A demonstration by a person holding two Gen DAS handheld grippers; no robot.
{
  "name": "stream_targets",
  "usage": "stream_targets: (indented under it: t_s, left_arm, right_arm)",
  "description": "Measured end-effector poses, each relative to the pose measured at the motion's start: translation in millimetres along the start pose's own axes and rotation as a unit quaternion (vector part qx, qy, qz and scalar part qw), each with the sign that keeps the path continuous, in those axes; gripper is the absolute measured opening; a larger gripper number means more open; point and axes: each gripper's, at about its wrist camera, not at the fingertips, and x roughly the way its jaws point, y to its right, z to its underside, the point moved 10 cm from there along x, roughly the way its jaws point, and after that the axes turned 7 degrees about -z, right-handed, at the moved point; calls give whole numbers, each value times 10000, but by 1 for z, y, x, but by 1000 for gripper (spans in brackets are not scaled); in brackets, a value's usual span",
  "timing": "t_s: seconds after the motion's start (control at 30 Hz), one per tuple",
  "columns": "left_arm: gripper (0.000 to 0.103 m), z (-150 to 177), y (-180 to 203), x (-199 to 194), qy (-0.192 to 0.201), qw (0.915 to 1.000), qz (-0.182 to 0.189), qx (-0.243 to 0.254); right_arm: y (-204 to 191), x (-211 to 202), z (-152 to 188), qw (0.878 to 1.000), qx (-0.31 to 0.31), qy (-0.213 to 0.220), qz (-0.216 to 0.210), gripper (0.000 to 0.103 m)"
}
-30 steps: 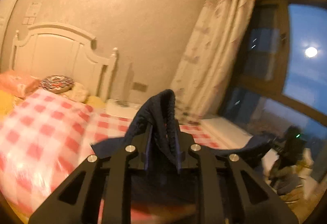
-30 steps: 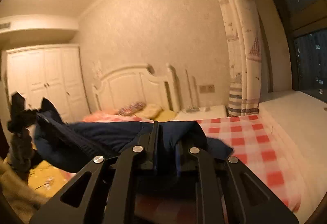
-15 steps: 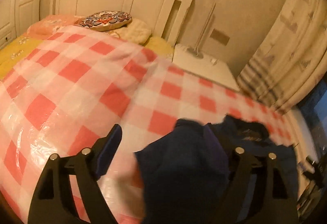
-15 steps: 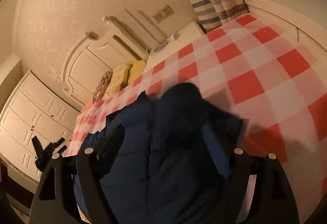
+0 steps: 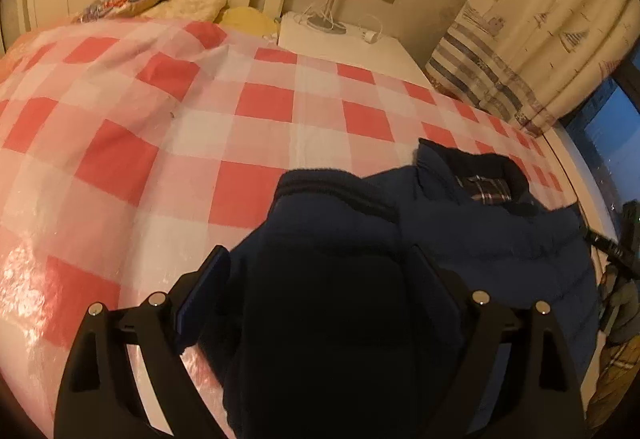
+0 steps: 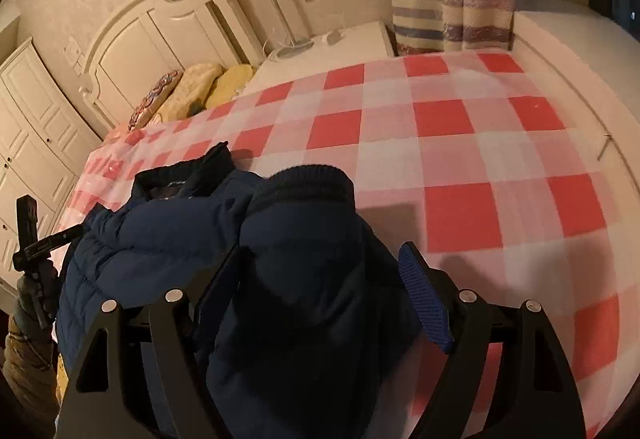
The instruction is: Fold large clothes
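Both grippers, left (image 5: 320,291) and right (image 6: 324,279), have just opened wide, each straddling a jacket (image 5: 500,239) sleeve, seemingly released; smooth the sleeves flat on the bed (image 5: 260,103) before you fold.

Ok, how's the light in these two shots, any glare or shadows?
Left wrist view: warm dim light, glare on the checked cover, dark jacket nearly detail-less. Right wrist view: same amber cast, jacket sleeve throws a soft shadow rightwards; fisheye bends the headboard.
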Motion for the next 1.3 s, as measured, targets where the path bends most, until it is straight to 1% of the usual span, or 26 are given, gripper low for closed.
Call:
stream_targets:
  t_s: [0.03,0.07,0.1,0.13,0.17,0.2,0.23,0.27,0.3,0.37,0.43,0.47,0.57,0.63,0.7,0.77,0.83,0.87,0.9,0.97,1.03,1.1,1.13,1.23,1.3]
  left_arm:
    - [86,-3,-1,1,-2,9999,62,-81]
    - [74,-5,-2,2,0,9997,169,-153]
    - [45,-5,0,3,-40,9995,282,-151]
    - [38,-5,2,4,-71,9995,280,-112]
    - [26,-4,6,1,15,9997,218,48]
    - [15,-3,12,-4,133,9994,177,254]
    - [11,-2,17,-14,378,9982,61,456]
    - [9,-3,19,-24,564,9971,-52,510]
    - [8,-4,22,-39,795,9952,-132,547]
    - [8,-7,31,-75,1220,9904,-137,631]
    - [8,-16,40,-104,1450,9862,-185,784]
    - [8,-25,44,-120,1565,9842,-221,801]
    - [8,-59,51,-142,1738,9818,-350,675]
    - [9,-76,48,-133,1649,9833,-513,583]
    - [10,-85,39,-99,1357,9865,-778,478]
    - [10,-79,26,-57,995,9902,-947,250]
    - [10,-71,14,-27,856,9902,-1101,79]
    - [10,-66,8,-14,792,9904,-1135,-35]
    - [10,-62,3,-5,748,9906,-1137,-115]
    - [11,-54,-5,9,654,9905,-1199,-125]
    - [12,-50,-8,17,577,9912,-1182,-166]
    - [15,-46,-11,23,549,9909,-1212,-192]
    - [17,-43,-13,26,532,9900,-1291,-190]
    - [33,-39,-16,32,473,9865,-1556,-210]
    - [51,-40,-22,30,490,9845,-1645,-353]
  right_arm:
    - [1,4,0,10000,21,-52,-19,78]
    - [3,8,0,10000,42,-82,-31,78]
    - [3,10,0,9999,46,-79,-63,78]
    - [1,10,0,10000,-8,-6,-99,68]
    - [-4,7,0,9998,-96,86,-149,58]
    - [-11,3,0,9992,-253,219,-205,44]
    - [-18,-3,0,9982,-442,369,-160,32]
    - [-30,-11,2,9959,-735,506,-117,26]
    - [-40,-18,3,9940,-923,585,-54,20]
    - [-60,-43,6,9882,-1245,879,144,16]
    - [-77,-75,2,9822,-1408,1230,183,14]
    - [-83,-89,-4,9803,-1406,1376,186,14]
    - [-93,-122,-36,9767,-1258,1727,219,14]
    - [-89,-124,-53,9773,-1097,1787,303,14]
    - [-76,-105,-65,9813,-882,1631,511,14]
    - [-57,-70,-65,9872,-589,1368,565,14]
    - [-38,-33,-58,9914,-274,1118,630,14]
    - [-32,-23,-56,9921,-193,1062,645,14]
    - [-28,-13,-54,9925,-150,1005,673,14]
    - [-22,4,-50,9931,-155,869,772,14]
    - [-17,18,-45,9942,-157,708,790,15]
    - [-8,31,-39,9960,-9,561,694,15]
    - [-4,35,-37,9964,67,544,640,16]
    - [5,44,-30,9969,268,477,573,20]
    - [10,47,-27,9970,443,435,471,24]
